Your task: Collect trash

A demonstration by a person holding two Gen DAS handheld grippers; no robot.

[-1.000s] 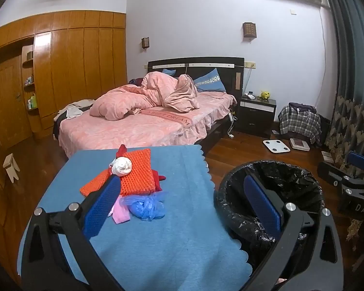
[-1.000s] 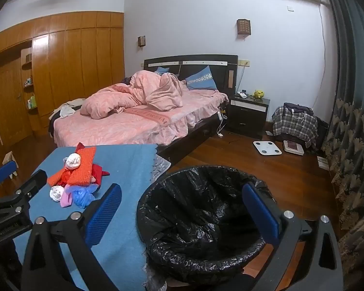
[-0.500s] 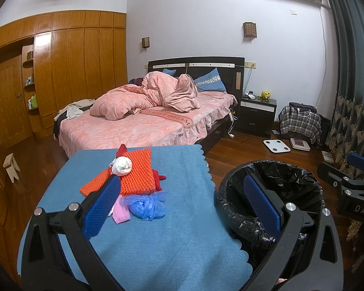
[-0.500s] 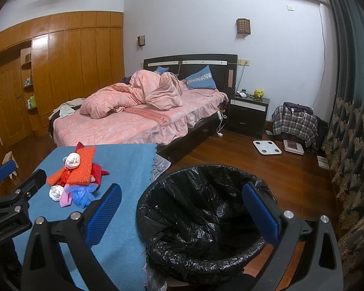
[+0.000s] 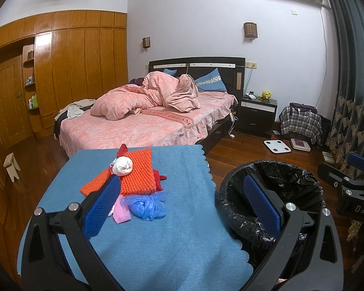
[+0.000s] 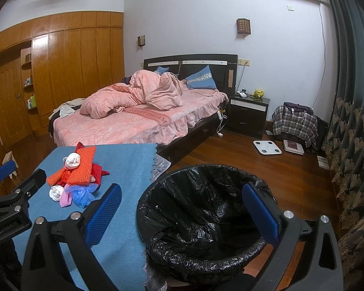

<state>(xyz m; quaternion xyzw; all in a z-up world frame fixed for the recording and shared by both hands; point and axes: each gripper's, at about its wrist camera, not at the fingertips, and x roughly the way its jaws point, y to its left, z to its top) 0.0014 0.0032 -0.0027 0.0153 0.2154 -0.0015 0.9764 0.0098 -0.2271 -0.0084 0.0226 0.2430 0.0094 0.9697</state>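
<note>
Left wrist view: the pink-covered bed (image 5: 143, 126) with its rumpled pink quilt fills the far side of the room, against the white wall. Nearer stands the table under a blue scalloped cloth (image 5: 157, 237), and just beside its right edge the round bin lined with a black plastic bag (image 5: 301, 184), mouth open. On the cloth lies 1 heap of trash: an orange knitted mat (image 5: 138, 174) over red fabric, a crumpled white paper ball (image 5: 122, 166) resting on top of the mat, a scrunched blue plastic bag (image 5: 145, 205) at the near edge of the heap, and a pink strip (image 5: 122, 212) touching it. The right wrist view shows a 2nd white paper ball (image 6: 55, 192) at the near left of the heap. The left gripper (image 5: 179, 202) hangs above the cloth, near the heap, its 2 blue-padded fingers spread wide with nothing between them. The right gripper (image 6: 182, 214) hovers over the bin, likewise spread wide and empty.
</note>
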